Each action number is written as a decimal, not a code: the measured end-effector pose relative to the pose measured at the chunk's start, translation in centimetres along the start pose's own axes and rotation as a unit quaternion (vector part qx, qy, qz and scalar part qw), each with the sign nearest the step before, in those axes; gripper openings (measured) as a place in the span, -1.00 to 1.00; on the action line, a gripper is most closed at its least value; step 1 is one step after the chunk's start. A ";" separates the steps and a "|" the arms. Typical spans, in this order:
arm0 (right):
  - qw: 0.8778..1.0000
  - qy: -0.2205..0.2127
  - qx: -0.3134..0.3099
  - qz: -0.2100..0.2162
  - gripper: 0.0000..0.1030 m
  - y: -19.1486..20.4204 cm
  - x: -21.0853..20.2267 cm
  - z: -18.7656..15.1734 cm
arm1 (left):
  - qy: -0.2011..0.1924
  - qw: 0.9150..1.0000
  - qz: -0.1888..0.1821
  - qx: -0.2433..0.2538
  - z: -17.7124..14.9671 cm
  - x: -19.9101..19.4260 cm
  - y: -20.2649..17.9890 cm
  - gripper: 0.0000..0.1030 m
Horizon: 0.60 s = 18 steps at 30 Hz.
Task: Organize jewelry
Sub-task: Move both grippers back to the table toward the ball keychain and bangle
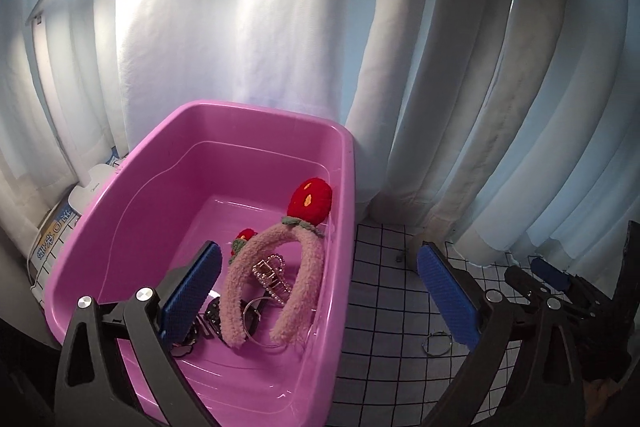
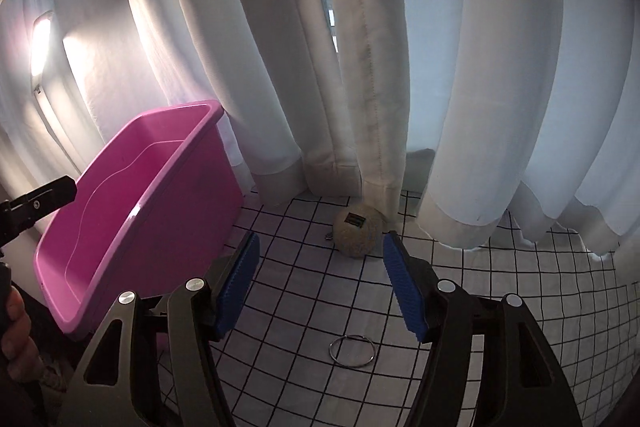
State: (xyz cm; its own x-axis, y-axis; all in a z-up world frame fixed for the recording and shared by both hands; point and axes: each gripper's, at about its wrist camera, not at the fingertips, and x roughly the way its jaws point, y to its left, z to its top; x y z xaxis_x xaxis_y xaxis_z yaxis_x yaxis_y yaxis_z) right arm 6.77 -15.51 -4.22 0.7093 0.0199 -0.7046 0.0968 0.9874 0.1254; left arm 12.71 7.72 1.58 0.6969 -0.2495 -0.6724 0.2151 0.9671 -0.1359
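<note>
While both spread wide and empty, metal ring (image 2: 352, 352) on checked cloth (image 2: 500, 307) just below right tool (image 2: 320, 291), left tool (image 1: 320, 291) over pink bin (image 1: 120, 227).

A thin silver ring (image 2: 352, 352) lies flat on the checked cloth at the bottom middle of the right view, while the pink tub (image 1: 168, 163) at the left holds a fuzzy pink headband (image 1: 272, 283) with red strawberries and a gold pearl clip (image 1: 274, 277).
</note>
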 end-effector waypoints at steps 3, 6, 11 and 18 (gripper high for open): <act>0.999 0.027 0.022 -0.002 0.19 -2.4 1.2 -3.1 | 0.016 0.999 -0.019 0.020 -0.3 1.4 -3.3 0.88; 0.998 0.051 0.029 0.001 0.19 -3.9 2.5 -6.0 | 0.035 0.998 -0.033 0.031 -0.9 3.3 -5.6 0.88; 0.995 0.095 0.029 0.014 0.19 -3.8 5.8 -9.4 | 0.066 0.996 -0.032 0.048 -2.5 7.0 -8.6 0.88; 0.992 0.125 0.019 0.025 0.19 -3.2 9.2 -11.5 | 0.117 0.992 -0.020 0.040 -4.4 11.9 -9.8 0.88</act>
State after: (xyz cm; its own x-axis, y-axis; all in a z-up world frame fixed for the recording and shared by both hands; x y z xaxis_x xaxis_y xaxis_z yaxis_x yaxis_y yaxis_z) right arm 5.02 -16.65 -19.13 0.5184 0.1112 -0.8479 0.0957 0.9777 0.1867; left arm 15.88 -4.51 -8.25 0.5104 -0.2594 -0.8199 0.2990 0.9475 -0.1136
